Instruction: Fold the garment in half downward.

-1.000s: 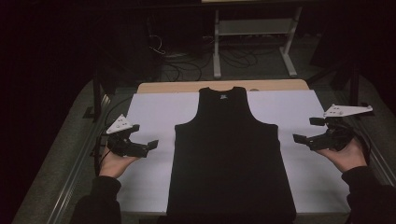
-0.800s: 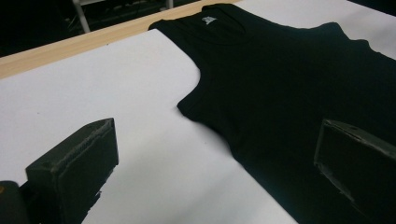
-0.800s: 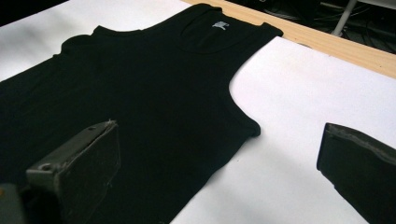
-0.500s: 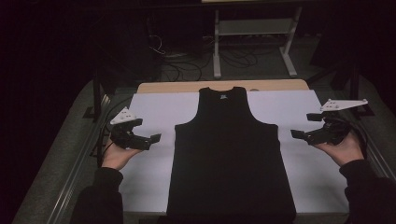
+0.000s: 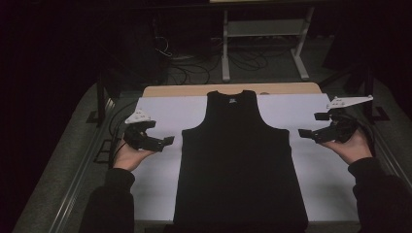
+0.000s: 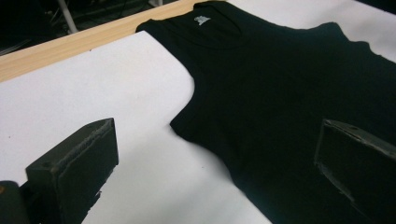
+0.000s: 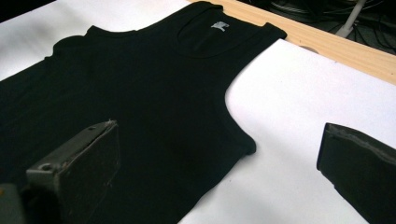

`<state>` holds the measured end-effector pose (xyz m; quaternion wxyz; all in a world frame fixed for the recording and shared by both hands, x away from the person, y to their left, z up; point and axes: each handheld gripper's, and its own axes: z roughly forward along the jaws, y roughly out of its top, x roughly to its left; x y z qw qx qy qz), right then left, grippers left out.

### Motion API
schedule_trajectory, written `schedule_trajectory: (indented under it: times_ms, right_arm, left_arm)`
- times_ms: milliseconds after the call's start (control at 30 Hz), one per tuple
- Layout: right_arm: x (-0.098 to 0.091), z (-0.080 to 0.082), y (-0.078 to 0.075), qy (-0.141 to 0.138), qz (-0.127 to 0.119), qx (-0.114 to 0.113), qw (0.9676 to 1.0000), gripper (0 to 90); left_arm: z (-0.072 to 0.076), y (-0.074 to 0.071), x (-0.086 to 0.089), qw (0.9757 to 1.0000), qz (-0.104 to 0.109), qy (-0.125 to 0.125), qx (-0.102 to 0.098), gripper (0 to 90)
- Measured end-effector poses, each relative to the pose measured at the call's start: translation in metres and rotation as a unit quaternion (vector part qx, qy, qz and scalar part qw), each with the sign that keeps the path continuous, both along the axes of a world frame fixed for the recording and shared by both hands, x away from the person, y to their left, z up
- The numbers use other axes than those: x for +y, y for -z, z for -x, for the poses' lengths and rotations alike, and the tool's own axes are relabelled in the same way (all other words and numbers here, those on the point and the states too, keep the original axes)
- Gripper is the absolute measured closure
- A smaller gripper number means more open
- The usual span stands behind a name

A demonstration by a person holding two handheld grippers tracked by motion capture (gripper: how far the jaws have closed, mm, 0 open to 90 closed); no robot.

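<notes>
Hovering with jaws wide apart, the left claw [image 5: 167, 141] and right claw [image 5: 303, 132] flank the black tank top [image 5: 238, 160] lying flat between them on the tabletop [image 5: 160, 109], so next each probably must close inward on its armhole edge.

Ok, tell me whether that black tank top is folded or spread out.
Spread out. The tank top lies flat on the white sheet, both straps and full body showing, no folds.

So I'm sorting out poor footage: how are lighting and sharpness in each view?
High view: dim, surroundings nearly black, the black tank top shows no folds against the white sheet. Left gripper view: brighter, slightly soft, the near jaws blurred. Right gripper view: likewise bright, the shirt's collar label unreadable.
</notes>
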<state>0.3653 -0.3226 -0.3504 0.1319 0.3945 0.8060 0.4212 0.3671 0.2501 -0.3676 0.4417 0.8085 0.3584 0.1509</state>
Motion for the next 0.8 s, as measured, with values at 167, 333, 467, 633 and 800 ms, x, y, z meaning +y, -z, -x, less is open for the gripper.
schedule_trajectory:
  times_ms: [167,333,467,633,800]
  right_arm:
    - [0.0,-0.008,-0.001,0.001,-0.003,-0.002,1.0,0.0]
    - [0.001,-0.017,0.001,0.004,0.002,0.005,1.0,0.0]
    - [0.002,-0.026,0.002,0.005,0.003,0.008,1.0,0.0]
    - [0.002,-0.036,0.006,0.009,-0.001,0.01,0.9999,0.0]
    - [0.002,-0.043,0.012,0.011,-0.005,0.017,0.9998,0.0]
  left_arm:
    - [-0.009,-0.003,-0.003,1.0,-0.001,0.002,0.002,0.0]
    - [-0.02,-0.004,-0.008,1.0,-0.004,0.003,0.006,0.0]
    - [-0.028,-0.004,-0.011,0.9999,-0.008,0.006,0.01,0.0]
    - [-0.036,0.0,-0.014,0.9998,-0.007,0.004,0.018,0.0]
    - [-0.044,0.006,-0.016,0.9997,-0.004,0.0,0.023,0.0]
